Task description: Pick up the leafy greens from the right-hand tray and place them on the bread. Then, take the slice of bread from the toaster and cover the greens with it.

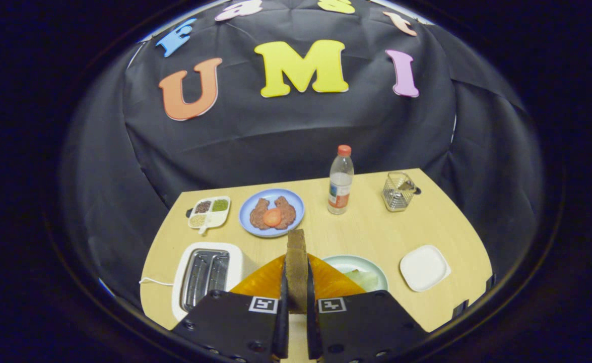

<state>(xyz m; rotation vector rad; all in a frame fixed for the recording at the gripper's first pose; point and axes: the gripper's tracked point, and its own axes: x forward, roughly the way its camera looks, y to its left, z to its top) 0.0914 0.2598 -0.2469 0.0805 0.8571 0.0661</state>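
bread slice (296, 267): pinched upright in claw (296, 302); toaster (206, 275) at 9 o'clock, emptied; next, likely lay flat over greens (364, 278) at 2 o'clock.

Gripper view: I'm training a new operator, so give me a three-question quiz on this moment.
1. True or false: the gripper is shut on a bread slice.
2. What stands just left of the glass mug? A) water bottle B) toaster C) square white dish
3. Fill in: the blue plate holds two brown patties and an orange ____ slice.

Key: 1 true; 2 A; 3 carrot (probably; round and orange).
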